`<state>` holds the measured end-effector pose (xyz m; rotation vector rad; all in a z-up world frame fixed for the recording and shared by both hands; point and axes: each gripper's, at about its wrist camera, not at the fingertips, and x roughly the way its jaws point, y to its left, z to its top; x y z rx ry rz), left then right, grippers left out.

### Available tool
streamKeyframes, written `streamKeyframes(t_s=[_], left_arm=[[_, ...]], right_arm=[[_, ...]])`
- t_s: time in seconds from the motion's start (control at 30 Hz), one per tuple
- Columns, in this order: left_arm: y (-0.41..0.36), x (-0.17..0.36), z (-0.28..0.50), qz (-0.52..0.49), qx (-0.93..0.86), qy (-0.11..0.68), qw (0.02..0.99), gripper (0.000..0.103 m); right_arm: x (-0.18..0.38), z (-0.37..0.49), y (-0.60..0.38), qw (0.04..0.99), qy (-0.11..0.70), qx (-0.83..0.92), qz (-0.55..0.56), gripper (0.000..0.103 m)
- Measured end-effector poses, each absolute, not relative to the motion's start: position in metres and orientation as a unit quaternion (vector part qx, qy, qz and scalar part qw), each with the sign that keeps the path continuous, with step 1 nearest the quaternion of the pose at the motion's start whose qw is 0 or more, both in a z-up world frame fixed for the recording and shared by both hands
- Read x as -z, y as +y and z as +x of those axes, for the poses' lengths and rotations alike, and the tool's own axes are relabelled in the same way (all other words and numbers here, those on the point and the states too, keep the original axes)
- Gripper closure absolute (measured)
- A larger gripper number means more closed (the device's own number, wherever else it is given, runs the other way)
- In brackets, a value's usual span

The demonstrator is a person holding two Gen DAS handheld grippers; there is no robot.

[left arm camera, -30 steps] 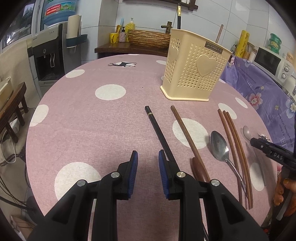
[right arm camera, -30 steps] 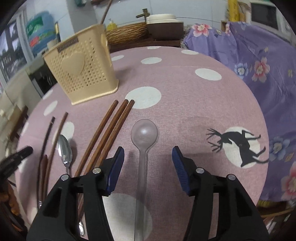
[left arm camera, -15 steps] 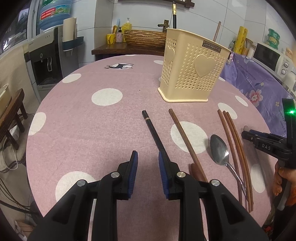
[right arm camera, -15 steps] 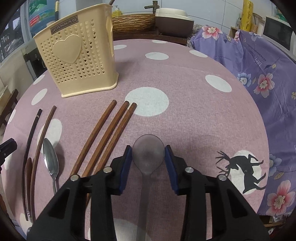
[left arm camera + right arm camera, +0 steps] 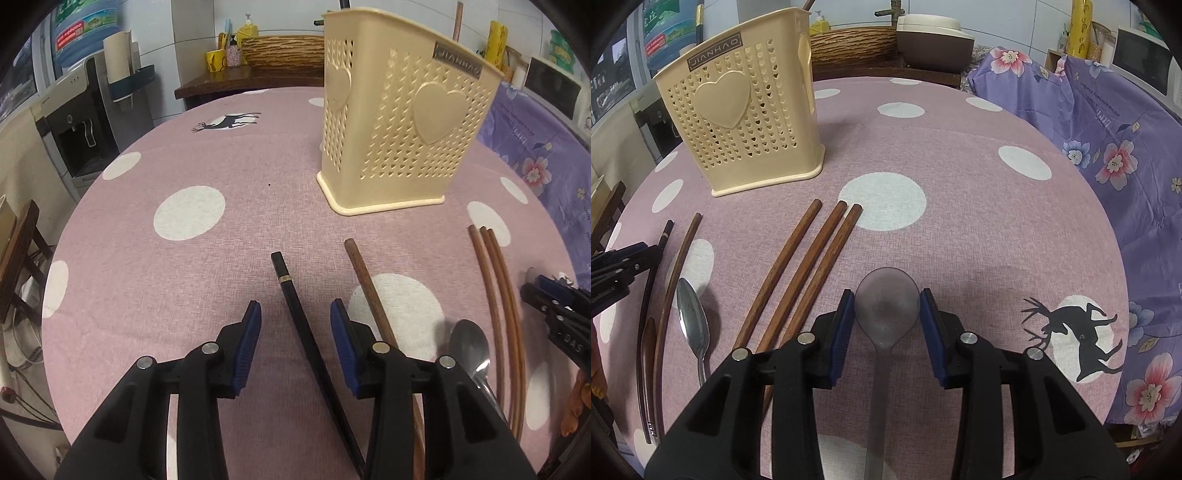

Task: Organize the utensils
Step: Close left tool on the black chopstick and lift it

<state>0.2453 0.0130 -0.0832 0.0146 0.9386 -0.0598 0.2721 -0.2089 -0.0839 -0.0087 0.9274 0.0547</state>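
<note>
Since the earlier frame, both claws have changed: the right claw [image 5: 887, 310], then wide apart, now pinches the translucent spoon [image 5: 886, 308] by its bowl at lower centre, while the left claw [image 5: 294, 325] is opening, astride the black chopstick [image 5: 299, 317] without touching it. Beyond, brown chopsticks [image 5: 809, 258] and a steel spoon [image 5: 691, 314] lie on the table [image 5: 960, 206]. Farther back, upper left, stands the cream basket [image 5: 738, 122].

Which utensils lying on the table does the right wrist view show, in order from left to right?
black chopstick → single brown chopstick → metal spoon → three brown chopsticks → translucent spoon, between the pads of the right hand-held gripper.
</note>
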Motion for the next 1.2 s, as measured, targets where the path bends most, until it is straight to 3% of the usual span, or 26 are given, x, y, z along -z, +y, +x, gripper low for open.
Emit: streamKeyframes(t_s=[0.13, 0.37, 0.93, 1.2], left_arm=[[0.010, 0.085, 0.248, 0.019, 0.016, 0.450, 0.892, 0.069], [0.000, 0.085, 0.250, 0.038, 0.028, 0.451, 0.891, 0.091], [-0.003, 0.083, 0.256, 0.029, 0.039, 0.450, 0.892, 0.095], [0.008, 0.033, 0.236, -0.001, 0.066, 0.384, 0.921, 0.095]], right_arm=[[0.083, 0.273, -0.208, 0.893, 0.449, -0.023, -0.005, 0.066], [0.082, 0.272, -0.208, 0.891, 0.453, -0.022, -0.006, 0.066], [0.080, 0.273, -0.213, 0.894, 0.446, -0.037, 0.008, 0.066], [0.044, 0.262, -0.221, 0.911, 0.403, -0.069, 0.041, 0.066]])
